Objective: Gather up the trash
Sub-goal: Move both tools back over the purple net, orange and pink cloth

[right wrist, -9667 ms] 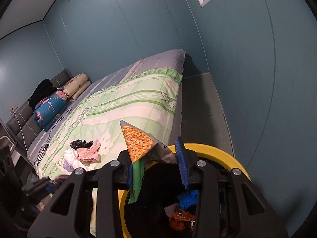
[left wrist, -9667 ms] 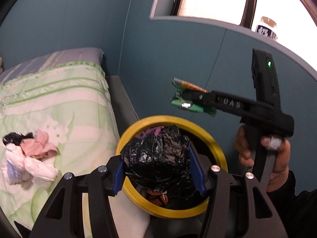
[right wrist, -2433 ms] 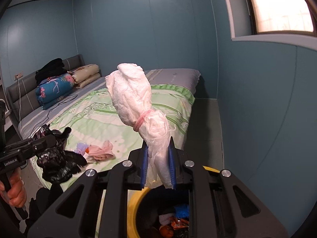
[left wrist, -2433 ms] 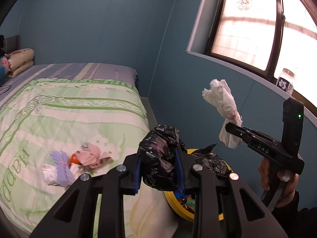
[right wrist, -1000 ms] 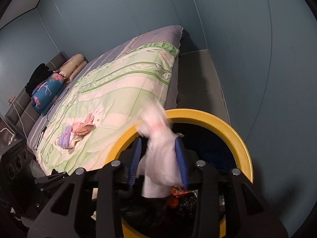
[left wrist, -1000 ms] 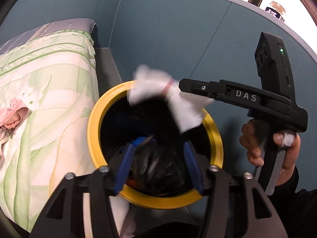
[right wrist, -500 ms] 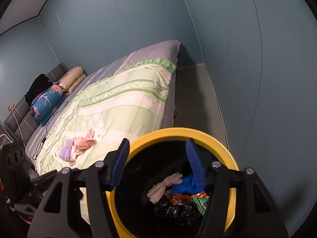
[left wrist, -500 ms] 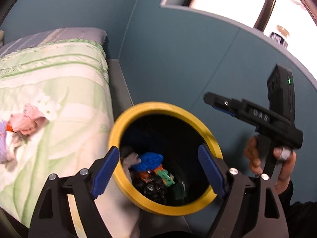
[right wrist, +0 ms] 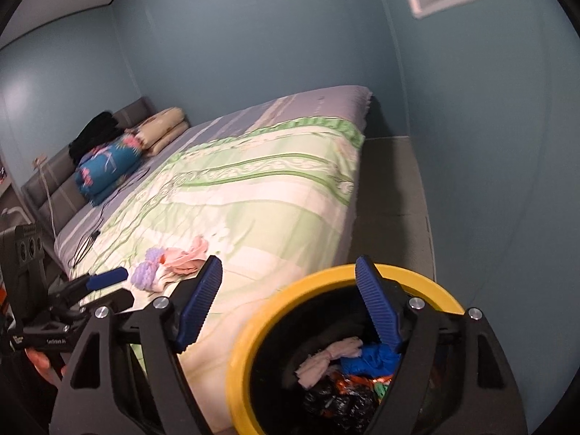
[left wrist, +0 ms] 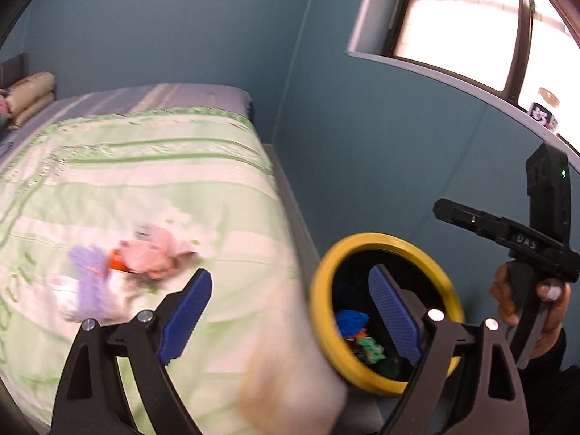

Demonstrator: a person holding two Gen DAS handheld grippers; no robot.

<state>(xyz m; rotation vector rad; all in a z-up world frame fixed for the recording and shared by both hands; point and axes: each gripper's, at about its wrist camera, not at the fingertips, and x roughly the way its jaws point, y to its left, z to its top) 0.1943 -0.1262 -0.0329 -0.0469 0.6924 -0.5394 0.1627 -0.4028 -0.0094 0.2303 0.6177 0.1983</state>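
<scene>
A yellow-rimmed black bin (left wrist: 369, 369) (right wrist: 246, 344) stands on the floor by the bed's corner, with a white wad (right wrist: 326, 359), blue, orange and black trash inside. A small pile of pink and purple trash (left wrist: 145, 261) (right wrist: 170, 262) lies on the green bedspread. My left gripper (left wrist: 290, 311) is open and empty, between the pile and the bin; it also shows in the right wrist view (right wrist: 105, 282). My right gripper (right wrist: 288, 304) is open and empty above the bin's rim; it shows in the left wrist view (left wrist: 440, 208) at the right.
The bed (right wrist: 253, 188) fills the left, with pillows and folded bedding (right wrist: 108, 166) at its head. A grey floor strip (right wrist: 391, 195) runs between bed and teal wall. A jar (left wrist: 543, 110) stands on the window sill.
Both grippers dropped their trash into the bin and opened. Both have since lifted and swung left, toward the bed and the pile.
</scene>
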